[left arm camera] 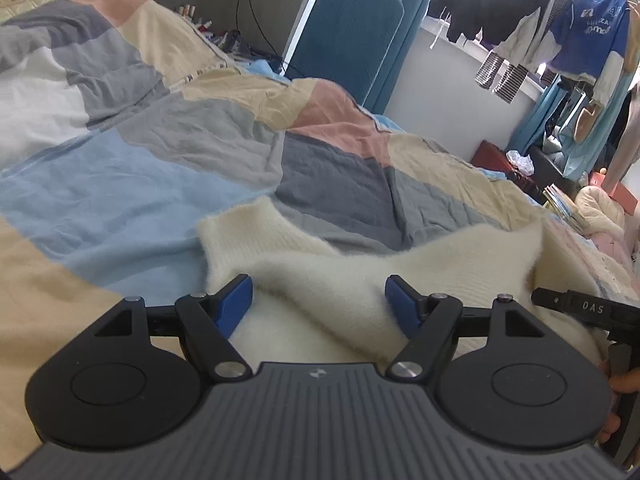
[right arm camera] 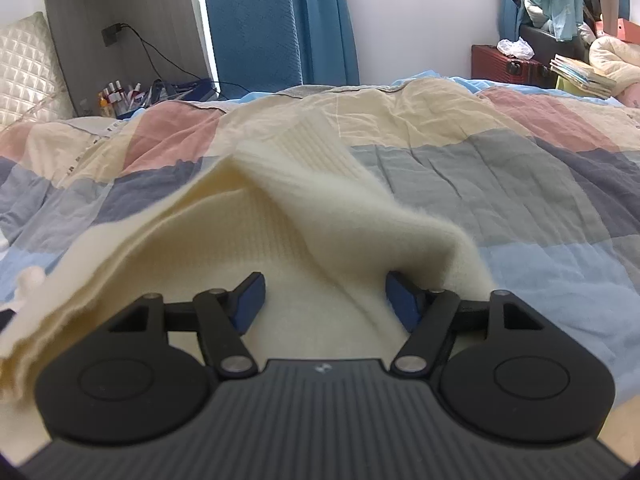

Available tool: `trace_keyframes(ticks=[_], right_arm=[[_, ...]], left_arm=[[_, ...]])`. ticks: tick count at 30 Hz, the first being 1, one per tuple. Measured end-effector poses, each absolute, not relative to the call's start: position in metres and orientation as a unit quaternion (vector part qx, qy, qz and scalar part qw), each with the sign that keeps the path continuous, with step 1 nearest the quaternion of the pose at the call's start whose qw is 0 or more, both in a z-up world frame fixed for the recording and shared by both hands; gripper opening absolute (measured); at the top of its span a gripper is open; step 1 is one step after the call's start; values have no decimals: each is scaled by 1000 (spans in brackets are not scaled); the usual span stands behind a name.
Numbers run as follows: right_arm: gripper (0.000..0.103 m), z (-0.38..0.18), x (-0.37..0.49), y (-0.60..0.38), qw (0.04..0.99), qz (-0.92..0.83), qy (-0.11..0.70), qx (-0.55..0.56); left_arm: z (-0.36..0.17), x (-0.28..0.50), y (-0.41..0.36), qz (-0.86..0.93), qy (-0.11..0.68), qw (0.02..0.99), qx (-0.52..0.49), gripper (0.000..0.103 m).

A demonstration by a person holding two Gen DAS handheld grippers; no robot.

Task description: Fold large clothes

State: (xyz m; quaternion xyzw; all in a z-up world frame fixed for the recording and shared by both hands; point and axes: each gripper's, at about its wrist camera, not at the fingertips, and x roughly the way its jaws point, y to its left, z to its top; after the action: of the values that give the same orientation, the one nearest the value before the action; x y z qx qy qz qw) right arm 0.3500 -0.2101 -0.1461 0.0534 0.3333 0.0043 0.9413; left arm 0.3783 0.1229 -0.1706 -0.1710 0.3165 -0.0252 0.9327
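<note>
1. Nearest the left wrist camera is the left claw (left arm camera: pixel 319 300), its blue pads (left arm camera: pixel 236 300) spread wide apart over a cream sweater (left arm camera: pixel 320 276). The knit lies between and under the pads, but neither pad visibly presses on it.
2. In the right wrist view, the right claw (right arm camera: pixel 325 300) is also spread. A raised fold of the same sweater (right arm camera: pixel 304 220) drapes over the pad (right arm camera: pixel 404 300) at 3 o'clock and hides part of it; the other pad stands clear of the cloth. Whether that covered pad bears on the knit cannot be told.
3. The sweater lies on a bed covered with a patchwork quilt (left arm camera: pixel 160 168) of blue, grey, pink and cream blocks. One ribbed end (left arm camera: pixel 248 220) reaches toward 11 o'clock in the left view.
4. Part of the right claw's black body (left arm camera: pixel 580 308) shows at 3 o'clock in the left view, with fingers of a hand (left arm camera: pixel 624 380) at the edge.
5. Beyond the bed at 12 o'clock stands a blue padded panel (right arm camera: pixel 252 24), with blue curtains (right arm camera: pixel 328 20) beside it.
6. Hanging clothes (left arm camera: pixel 588 32) fill the 2 o'clock corner of the left view.
</note>
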Motion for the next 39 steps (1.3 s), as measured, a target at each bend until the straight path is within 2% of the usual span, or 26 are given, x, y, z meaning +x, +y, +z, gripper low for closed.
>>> trace_keyframes(ticks=[6, 19, 30, 39], right_arm=[[67, -134, 322, -209, 945, 5, 325, 38], [68, -106, 236, -204, 949, 37, 310, 43], [67, -129, 230, -223, 927, -34, 365, 83], [63, -128, 220, -257, 918, -82, 351, 165]], left_arm=[[-156, 333, 110, -32, 305, 941, -141, 77], [-130, 245, 97, -62, 295, 939, -167, 77], [-152, 260, 87, -28, 356, 929, -95, 77], [-152, 251, 115, -26, 357, 919, -167, 77]])
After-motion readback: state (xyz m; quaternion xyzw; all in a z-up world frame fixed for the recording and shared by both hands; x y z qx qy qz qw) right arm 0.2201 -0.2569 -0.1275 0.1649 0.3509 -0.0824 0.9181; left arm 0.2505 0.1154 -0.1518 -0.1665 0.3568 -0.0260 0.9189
